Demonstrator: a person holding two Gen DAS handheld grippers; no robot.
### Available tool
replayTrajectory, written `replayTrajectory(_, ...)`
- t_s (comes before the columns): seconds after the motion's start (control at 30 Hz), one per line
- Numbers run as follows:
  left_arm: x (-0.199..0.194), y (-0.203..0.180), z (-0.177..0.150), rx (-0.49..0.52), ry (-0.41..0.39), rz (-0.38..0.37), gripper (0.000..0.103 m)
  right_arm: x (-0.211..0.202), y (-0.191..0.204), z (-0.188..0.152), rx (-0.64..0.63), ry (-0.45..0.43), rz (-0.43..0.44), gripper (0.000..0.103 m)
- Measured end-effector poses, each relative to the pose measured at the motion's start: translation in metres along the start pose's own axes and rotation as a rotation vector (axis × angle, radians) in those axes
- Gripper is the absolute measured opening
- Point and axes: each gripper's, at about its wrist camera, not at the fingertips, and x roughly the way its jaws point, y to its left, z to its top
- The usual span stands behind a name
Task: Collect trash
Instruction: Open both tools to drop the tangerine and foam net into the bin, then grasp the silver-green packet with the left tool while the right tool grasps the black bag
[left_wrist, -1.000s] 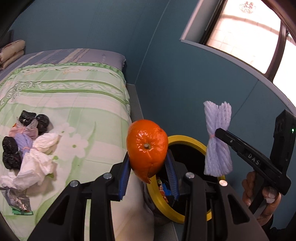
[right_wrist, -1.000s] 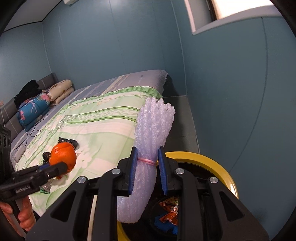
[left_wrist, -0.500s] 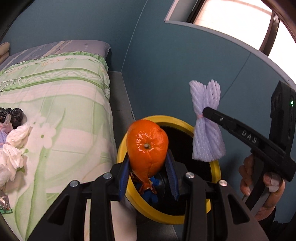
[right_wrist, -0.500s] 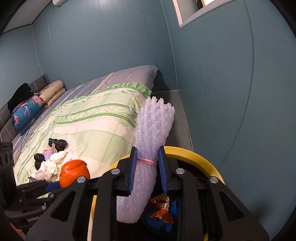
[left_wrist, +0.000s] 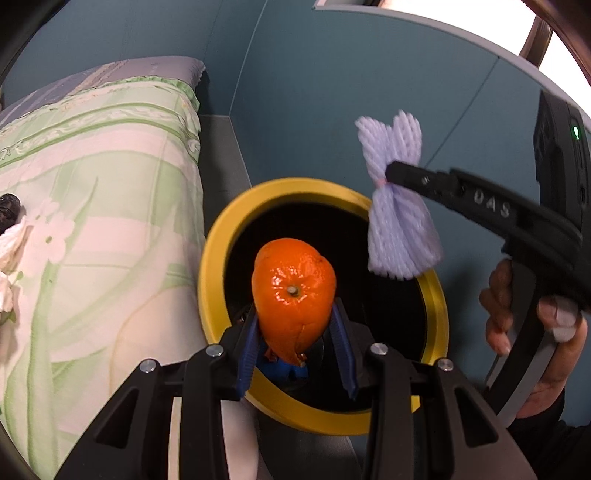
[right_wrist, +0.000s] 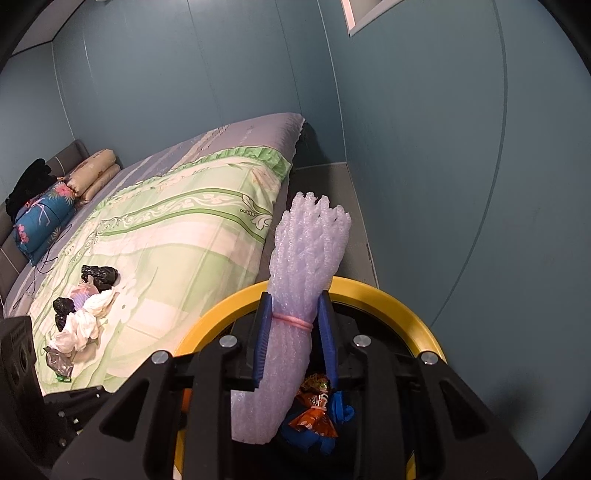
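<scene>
A round bin with a yellow rim (left_wrist: 214, 258) stands on the floor between the bed and the blue wall. My left gripper (left_wrist: 294, 311) is shut on an orange mandarin (left_wrist: 293, 291), which hangs right over the bin's dark mouth. In the right wrist view my right gripper (right_wrist: 294, 300) is shut on a pale purple foam net (right_wrist: 308, 251) tied with a pink rubber band. The net hangs over the far side of the yellow rim (right_wrist: 388, 299). From the left wrist view the foam net (left_wrist: 399, 236) sits at the right gripper's tip. An orange wrapper (right_wrist: 314, 410) and something blue lie inside the bin.
A bed with a green floral cover (right_wrist: 177, 229) lies left of the bin. A pile of black bags and white tissues (right_wrist: 85, 314) rests on it. Pillows and a blue cushion (right_wrist: 40, 218) are at the headboard. A person's hand (left_wrist: 517, 332) grips the right tool.
My left gripper has carried the mandarin from beside the bed to over the bin's mouth and lower. My right gripper has sunk a little toward the rim with the foam net.
</scene>
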Motion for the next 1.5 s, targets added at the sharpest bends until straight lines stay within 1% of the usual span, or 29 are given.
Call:
replayTrajectory(0.07, 0.003, -0.002, -0.004, 0.003, 0.013, -0.006, 0.035, 0.001, -0.002, 0.000, 0.002, 0.005, 0.000, 0.024)
replayTrajectory(0.17, 0.005, -0.003, -0.007, -0.002, 0.018, -0.029, 0.037, 0.002, -0.003, -0.002, 0.008, 0.008, -0.003, 0.030)
replayTrajectory(0.2, 0.005, -0.002, -0.006, -0.006, 0.015, -0.037, 0.037, 0.002, -0.004, -0.002, 0.012, 0.008, -0.005, 0.034)
replayTrajectory(0.27, 0.003, 0.001, -0.006, -0.022, 0.006, -0.056, 0.045, 0.003, -0.006, -0.001, 0.024, 0.008, -0.006, 0.037)
replayTrajectory(0.33, 0.000, 0.003, -0.006, -0.034, -0.009, -0.067, 0.051, 0.002, -0.009, -0.001, 0.036, 0.006, -0.009, 0.040)
replayTrajectory(0.4, -0.003, 0.004, -0.006, -0.038, -0.021, -0.073, 0.052, 0.001, -0.011, 0.000, 0.045, 0.000, -0.009, 0.044)
replayTrajectory(0.67, -0.015, 0.006, -0.005, -0.039, -0.040, -0.059, 0.052, -0.007, -0.008, 0.004, 0.041, -0.021, -0.002, 0.044)
replayTrajectory(0.83, -0.030, 0.019, -0.002, -0.046, -0.069, -0.025, 0.052, -0.013, 0.003, 0.009, 0.019, -0.040, 0.016, 0.044)
replayTrajectory(1.0, -0.055, 0.046, -0.001, -0.079, -0.110, 0.043, 0.052, -0.019, 0.026, 0.017, -0.027, -0.062, 0.050, 0.044)
replayTrajectory(1.07, -0.065, 0.059, -0.002, -0.103, -0.124, 0.072, 0.057, -0.021, 0.037, 0.020, -0.047, -0.066, 0.071, 0.045)
replayTrajectory(1.13, -0.076, 0.075, -0.005, -0.126, -0.136, 0.109, 0.059, -0.021, 0.049, 0.022, -0.069, -0.069, 0.090, 0.052)
replayTrajectory(1.2, -0.086, 0.089, -0.009, -0.149, -0.144, 0.138, 0.059, -0.022, 0.065, 0.024, -0.097, -0.075, 0.113, 0.054)
replayTrajectory(1.23, -0.092, 0.096, -0.012, -0.162, -0.150, 0.152, 0.061, -0.022, 0.073, 0.025, -0.108, -0.077, 0.126, 0.055)
replayTrajectory(1.27, -0.099, 0.104, -0.016, -0.173, -0.157, 0.165, 0.066, -0.022, 0.080, 0.026, -0.118, -0.078, 0.139, 0.058)
replayTrajectory(1.33, -0.114, 0.120, -0.022, -0.197, -0.180, 0.201, 0.070, -0.022, 0.096, 0.029, -0.143, -0.078, 0.176, 0.062)
replayTrajectory(1.4, -0.128, 0.133, -0.029, -0.212, -0.197, 0.237, 0.072, -0.020, 0.112, 0.031, -0.168, -0.078, 0.204, 0.063)
replayTrajectory(1.5, -0.144, 0.149, -0.033, -0.242, -0.215, 0.272, 0.077, -0.018, 0.136, 0.033, -0.198, -0.078, 0.260, 0.071)
